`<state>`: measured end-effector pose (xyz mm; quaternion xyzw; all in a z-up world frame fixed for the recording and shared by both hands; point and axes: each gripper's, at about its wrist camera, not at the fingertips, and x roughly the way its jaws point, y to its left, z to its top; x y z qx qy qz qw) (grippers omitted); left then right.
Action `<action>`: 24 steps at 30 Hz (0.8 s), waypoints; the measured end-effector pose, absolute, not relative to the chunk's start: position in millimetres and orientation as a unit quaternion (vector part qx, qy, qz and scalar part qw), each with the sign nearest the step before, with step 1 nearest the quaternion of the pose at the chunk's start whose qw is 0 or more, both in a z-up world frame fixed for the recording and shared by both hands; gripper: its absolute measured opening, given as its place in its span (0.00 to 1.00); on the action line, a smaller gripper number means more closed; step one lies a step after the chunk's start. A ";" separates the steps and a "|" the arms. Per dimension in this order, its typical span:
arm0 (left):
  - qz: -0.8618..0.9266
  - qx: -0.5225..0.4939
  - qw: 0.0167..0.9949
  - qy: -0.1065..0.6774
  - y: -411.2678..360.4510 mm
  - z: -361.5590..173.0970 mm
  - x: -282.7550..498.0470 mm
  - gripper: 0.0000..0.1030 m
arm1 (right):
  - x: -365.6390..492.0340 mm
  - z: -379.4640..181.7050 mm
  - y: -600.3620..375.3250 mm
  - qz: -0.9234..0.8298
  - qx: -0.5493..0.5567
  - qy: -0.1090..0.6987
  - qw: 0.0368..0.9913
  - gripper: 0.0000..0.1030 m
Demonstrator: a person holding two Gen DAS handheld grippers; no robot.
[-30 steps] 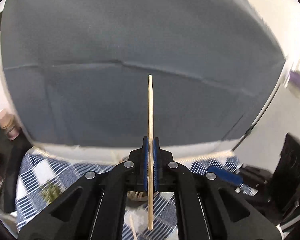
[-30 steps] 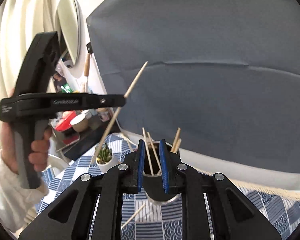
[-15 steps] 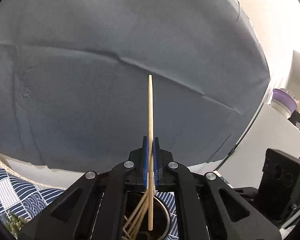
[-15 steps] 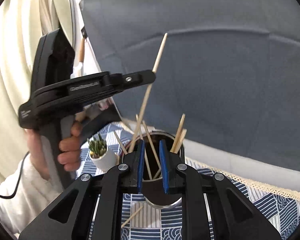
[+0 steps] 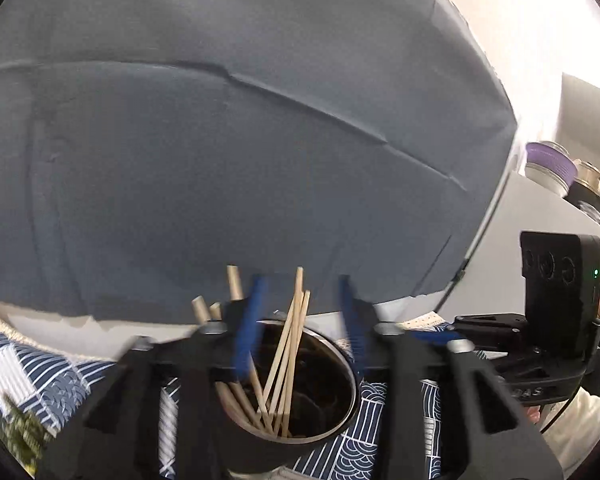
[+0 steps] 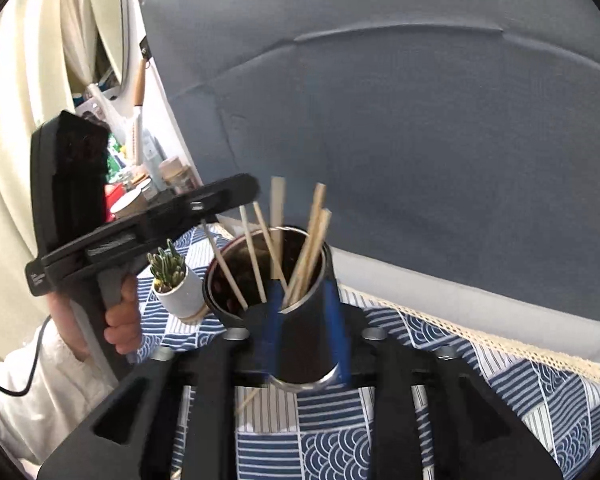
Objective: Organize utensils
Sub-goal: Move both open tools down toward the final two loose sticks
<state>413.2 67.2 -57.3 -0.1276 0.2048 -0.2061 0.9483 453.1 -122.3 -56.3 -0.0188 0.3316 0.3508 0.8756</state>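
Chopsticks (image 5: 288, 352) stand loose in the dark cup (image 6: 300, 320) on the table (image 6: 500, 392). Left tongs (image 5: 300, 320) are opening above it, pinching nothing. Right tongs (image 6: 304, 328) are opening around the cup's near side.

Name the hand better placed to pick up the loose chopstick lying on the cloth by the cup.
Right. The right gripper, jaws opening, sits low around the cup, with the loose chopstick just beneath it. The left gripper is above the cup's mouth.

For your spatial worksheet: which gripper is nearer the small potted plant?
Left. The left gripper hangs just above and behind the plant; the right gripper sits across the cup from it.
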 end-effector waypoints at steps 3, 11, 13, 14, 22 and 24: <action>-0.193 -0.129 0.950 0.211 71.3 -57.1 399.1 0.68 | 446.8 -59.1 -132.6 0.344 -0.023 0.338 0.876 0.55; -0.157 -0.083 0.951 0.252 69.7 -61.4 358.7 0.94 | 413.8 -71.5 -143.0 0.326 -0.056 0.365 0.870 0.84; -0.146 -0.084 0.949 0.268 73.1 -67.8 352.1 0.94 | 404.5 -78.8 -143.0 0.324 -0.072 0.376 0.865 0.84; -0.143 -0.085 0.945 0.280 74.5 -72.5 348.8 0.94 | 398.9 -82.9 -143.6 0.324 -0.080 0.381 0.862 0.84; -0.136 -0.089 0.905 0.393 77.0 -123.3 336.2 0.94 | 372.1 -139.0 -143.8 0.350 -0.103 0.474 0.801 0.85; -0.128 -0.078 0.900 0.409 74.0 -135.8 330.6 0.94 | 365.0 -150.3 -145.1 0.346 -0.110 0.486 0.795 0.85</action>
